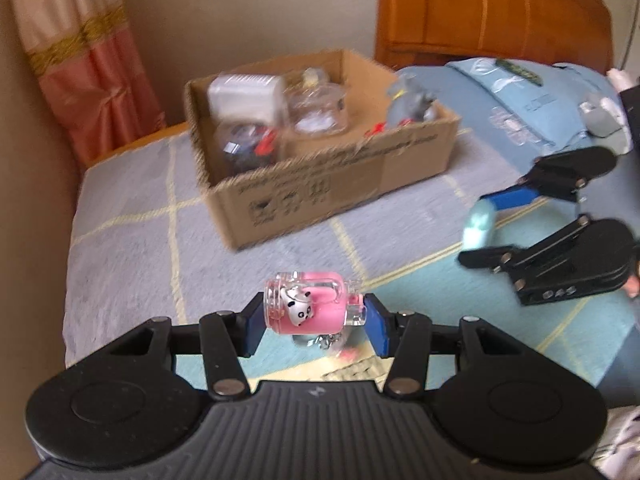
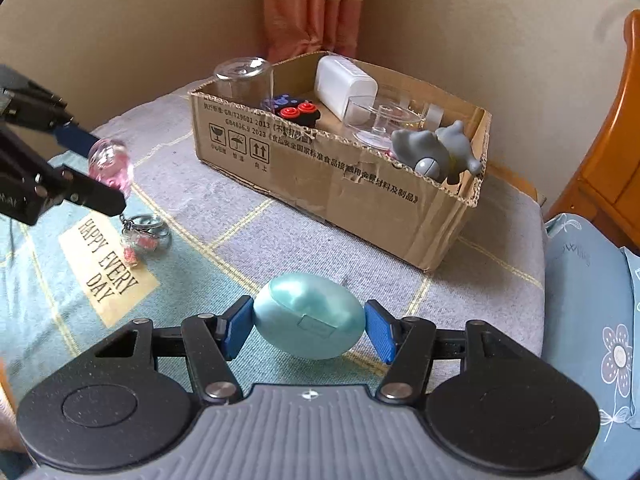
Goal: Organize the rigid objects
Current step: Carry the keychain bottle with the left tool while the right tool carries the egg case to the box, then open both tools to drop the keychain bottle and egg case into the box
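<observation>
My left gripper (image 1: 316,324) is shut on a small pink bottle with a panda charm (image 1: 308,308), held above the bed; it also shows in the right wrist view (image 2: 111,166). My right gripper (image 2: 308,330) is shut on a teal egg-shaped case (image 2: 310,316), also seen in the left wrist view (image 1: 478,226) at the right. An open cardboard box (image 2: 360,196) stands ahead on the bed, holding a white container (image 2: 344,84), clear glassware (image 2: 380,120), a black toy with red buttons (image 2: 296,114) and a grey dolphin toy (image 2: 436,152).
A keyring with a tiny glass bottle (image 2: 144,236) lies on the blanket under the left gripper, beside a "HAPPY EVERY DAY" label (image 2: 106,268). A wooden headboard (image 1: 492,12) and blue pillows (image 1: 532,100) lie right of the box. A curtain (image 2: 314,8) hangs behind.
</observation>
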The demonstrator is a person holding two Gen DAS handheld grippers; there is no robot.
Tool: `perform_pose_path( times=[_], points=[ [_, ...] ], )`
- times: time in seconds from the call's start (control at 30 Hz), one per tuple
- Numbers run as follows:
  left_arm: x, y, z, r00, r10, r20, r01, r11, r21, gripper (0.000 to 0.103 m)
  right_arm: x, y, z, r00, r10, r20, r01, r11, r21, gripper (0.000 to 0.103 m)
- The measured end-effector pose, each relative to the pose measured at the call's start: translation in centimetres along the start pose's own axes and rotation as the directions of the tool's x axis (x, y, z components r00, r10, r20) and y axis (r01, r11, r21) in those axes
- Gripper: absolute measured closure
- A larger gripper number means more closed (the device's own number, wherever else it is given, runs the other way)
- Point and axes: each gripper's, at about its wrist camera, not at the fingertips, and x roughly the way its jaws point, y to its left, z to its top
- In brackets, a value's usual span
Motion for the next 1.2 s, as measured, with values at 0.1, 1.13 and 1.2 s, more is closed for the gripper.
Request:
perform_pose_path(
  times=[0.1, 1.13, 1.2],
  points=[
    [-0.8, -0.6, 1.7, 0.999, -0.027, 0.02, 0.027, 0.999, 0.024, 0.054, -0.7, -0.6, 0.5, 1.0, 0.007, 0.004, -0.007, 1.0, -0.008, 0.038],
    [0.6, -0.6, 9.6, 0.981, 0.044, 0.19, -0.053, 0.998, 0.041, 0.009, -4.3, -6.6, 11.8, 0.992, -0.01, 0.128, 0.012, 1.0, -0.012, 0.038],
    [0.2, -0.5, 8.8, 0.981, 0.039, 0.19, -0.047, 0.998, 0.038, 0.009, -3.6, -7.1, 12.9, 0.992, -0.021, 0.128, 0.022, 1.0, -0.01, 0.038]
  ],
)
